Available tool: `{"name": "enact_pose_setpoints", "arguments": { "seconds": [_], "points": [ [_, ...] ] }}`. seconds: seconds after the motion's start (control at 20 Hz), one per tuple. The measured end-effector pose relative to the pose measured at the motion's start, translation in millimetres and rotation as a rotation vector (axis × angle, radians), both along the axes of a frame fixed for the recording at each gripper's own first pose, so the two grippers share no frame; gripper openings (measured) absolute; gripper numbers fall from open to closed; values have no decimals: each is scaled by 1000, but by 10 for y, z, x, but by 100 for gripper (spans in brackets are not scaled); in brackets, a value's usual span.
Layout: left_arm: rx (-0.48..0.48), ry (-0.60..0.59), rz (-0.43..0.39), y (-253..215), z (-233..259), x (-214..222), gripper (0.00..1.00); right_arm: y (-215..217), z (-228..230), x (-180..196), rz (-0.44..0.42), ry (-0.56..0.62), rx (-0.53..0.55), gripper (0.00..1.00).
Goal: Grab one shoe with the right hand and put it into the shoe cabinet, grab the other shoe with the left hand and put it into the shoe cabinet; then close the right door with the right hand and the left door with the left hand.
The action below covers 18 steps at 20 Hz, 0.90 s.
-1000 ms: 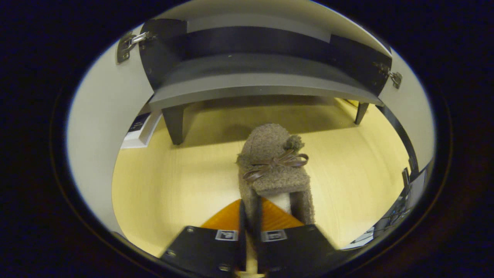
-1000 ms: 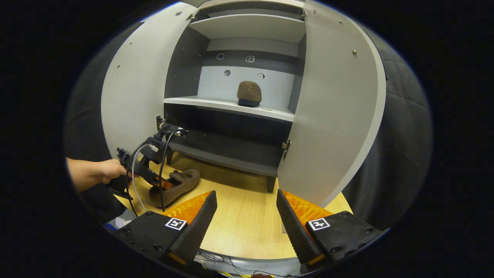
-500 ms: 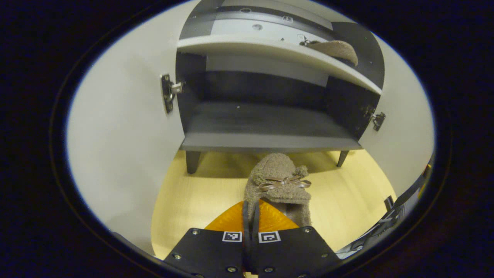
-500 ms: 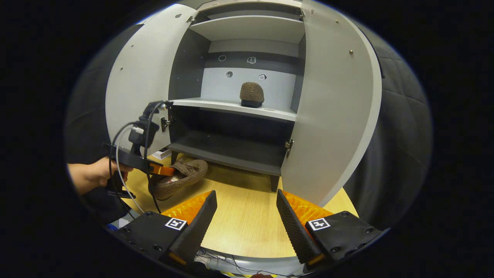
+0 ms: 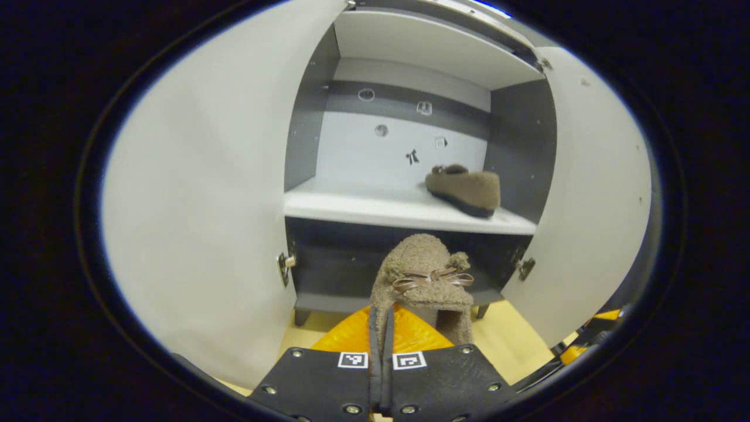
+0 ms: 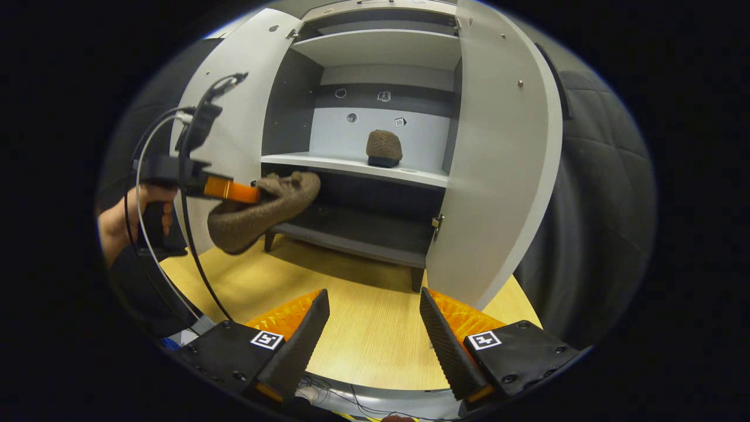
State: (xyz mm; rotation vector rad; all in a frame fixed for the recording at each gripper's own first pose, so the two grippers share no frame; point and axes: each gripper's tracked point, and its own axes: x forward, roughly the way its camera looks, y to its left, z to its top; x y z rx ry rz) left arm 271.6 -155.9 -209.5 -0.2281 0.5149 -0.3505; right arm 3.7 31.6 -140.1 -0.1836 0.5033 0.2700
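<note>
Lifted off the worktop [image 6: 363, 346] since a second ago, the second shoe [image 5: 423, 281] now hangs in the air in front of the shoe cabinet [image 6: 375, 176], level with the white middle shelf [image 5: 375, 208]. The left gripper [image 5: 379, 351] is clamped on the shoe's side wall near the heel, both fingers pressing on it, toe pointing toward the cabinet. In the right gripper view that gripper sits at centre left, carried by a hand [image 6: 114, 220] with cables looping below it, and the shoe [image 6: 263, 211] tilts with its heel end hanging lower than the toe.

The first shoe [image 5: 464, 189] rests on the middle shelf toward its right end, well apart from the held one. Both doors stand wide open: the left door [image 5: 199, 193] fills the left of the left gripper view, the right door [image 6: 498, 158] the right of the right gripper view.

The right gripper [image 6: 375, 340] stays low over the worktop at the bottom of its own view, its jaws spread apart with nothing between them.
</note>
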Motion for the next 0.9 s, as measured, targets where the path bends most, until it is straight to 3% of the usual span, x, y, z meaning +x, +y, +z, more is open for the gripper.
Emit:
{"name": "enact_pose_setpoints", "arguments": {
  "seconds": [0.1, 0.15, 0.2, 0.25, 0.4, 0.45, 0.5, 0.7, 0.9],
  "points": [
    [-38, -49, 16, 25, 303, 128, 0, -19, 21, -7, -8, -8, 4, 98],
    [-46, -79, 25, 38, 455, 254, 7, -33, 28, -8, -13, -12, 4, 98],
    [-51, -99, 25, 24, 587, 365, 7, -43, 42, -11, -19, -16, 3, 98],
    [-55, -123, 27, 14, 703, 506, 0, -48, 49, -15, -26, -21, 5, 98],
    [-58, -138, 57, 35, 845, 1038, 0, -80, 69, 5, -54, -28, 16, 98],
    [-54, -139, 68, 17, 849, 1227, 7, -92, 75, 16, -67, -31, 21, 98],
    [-56, -135, 76, -7, 848, 1411, 0, -91, 92, 25, -78, -33, 28, 98],
    [-17, -94, 91, -128, 657, 2053, 0, -115, 143, 22, -120, -45, 51, 98],
    [50, -113, 108, -169, 597, 2415, 1, -228, 338, -25, -151, -51, 109, 98]
  ]
}}
